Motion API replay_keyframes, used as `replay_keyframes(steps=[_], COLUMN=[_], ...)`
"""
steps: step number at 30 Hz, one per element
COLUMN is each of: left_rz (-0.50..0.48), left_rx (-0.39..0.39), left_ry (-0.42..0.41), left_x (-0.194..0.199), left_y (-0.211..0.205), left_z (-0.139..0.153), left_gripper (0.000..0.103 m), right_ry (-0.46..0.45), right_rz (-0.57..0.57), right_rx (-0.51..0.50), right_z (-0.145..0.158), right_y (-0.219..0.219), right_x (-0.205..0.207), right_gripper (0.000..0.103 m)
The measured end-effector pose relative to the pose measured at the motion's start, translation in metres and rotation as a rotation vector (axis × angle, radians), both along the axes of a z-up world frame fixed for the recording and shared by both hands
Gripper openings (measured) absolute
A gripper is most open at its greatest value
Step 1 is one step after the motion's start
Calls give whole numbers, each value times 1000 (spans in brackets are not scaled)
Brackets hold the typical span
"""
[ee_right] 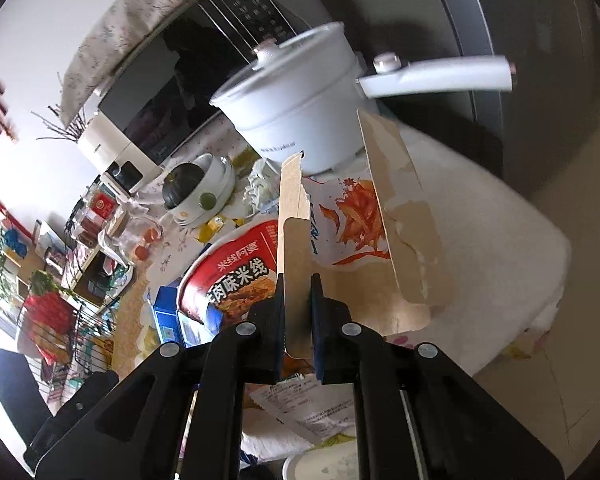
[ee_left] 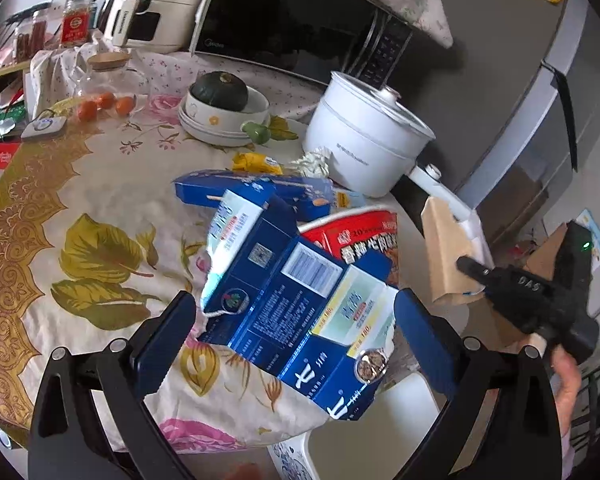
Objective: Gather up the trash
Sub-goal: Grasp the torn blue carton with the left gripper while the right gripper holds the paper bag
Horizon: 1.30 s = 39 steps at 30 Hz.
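Cardboard flap pinched between right fingers; left fingers spread wide.

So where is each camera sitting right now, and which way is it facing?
Left wrist: behind the open left claw, facing across the floral table at the flattened blue carton; the right claw shows at right.
Right wrist: behind the right claw, shut on a brown cardboard box, facing the white pot.
Shared: pot, red noodle bowl, microwave.

On the bench, the flattened carton lies in front of the noodle bowl, with the pot behind and the microwave farther back.
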<state>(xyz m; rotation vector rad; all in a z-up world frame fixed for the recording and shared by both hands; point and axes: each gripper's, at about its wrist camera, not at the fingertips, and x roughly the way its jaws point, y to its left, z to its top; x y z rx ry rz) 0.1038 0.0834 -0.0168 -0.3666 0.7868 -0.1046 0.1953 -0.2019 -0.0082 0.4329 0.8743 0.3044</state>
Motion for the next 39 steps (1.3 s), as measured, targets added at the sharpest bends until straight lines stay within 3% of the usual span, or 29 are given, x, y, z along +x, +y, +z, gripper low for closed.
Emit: replay_keyframes(steps=[3, 9, 16, 18, 20, 24, 25, 27, 39], left_rz=[-41, -111, -142, -137, -141, -151, -147, -142, -49], left_rx=[49, 262, 381, 412, 420, 396, 394, 392, 303], left_ry=[11, 24, 51, 57, 81, 137, 132, 102, -63], left_x=[-2, -6, 1, 6, 12, 19, 17, 14, -9], left_y=[-20, -73, -105, -110, -113, -110, -110, -106, -62], left_z=[-4, -22, -46, -53, -61, -77, -77, -72, -18], left_gripper=[96, 96, 95, 85, 72, 33, 30, 13, 8], right_ry=[-33, -94, -111, -110, -108, -107, -108, -111, -149], right_rz=[10, 30, 34, 28, 23, 16, 15, 15, 36], right_rx=[-27, -81, -114, -117, -116, -113, -113, -109, -115], right_z=[9, 24, 28, 28, 27, 27, 28, 29, 36], right_y=[0, 1, -6, -10, -12, -16, -17, -19, -13], right_x=[-10, -30, -43, -46, -48, -51, -51, -52, -61], right_gripper=[10, 10, 10, 10, 10, 10, 10, 10, 10])
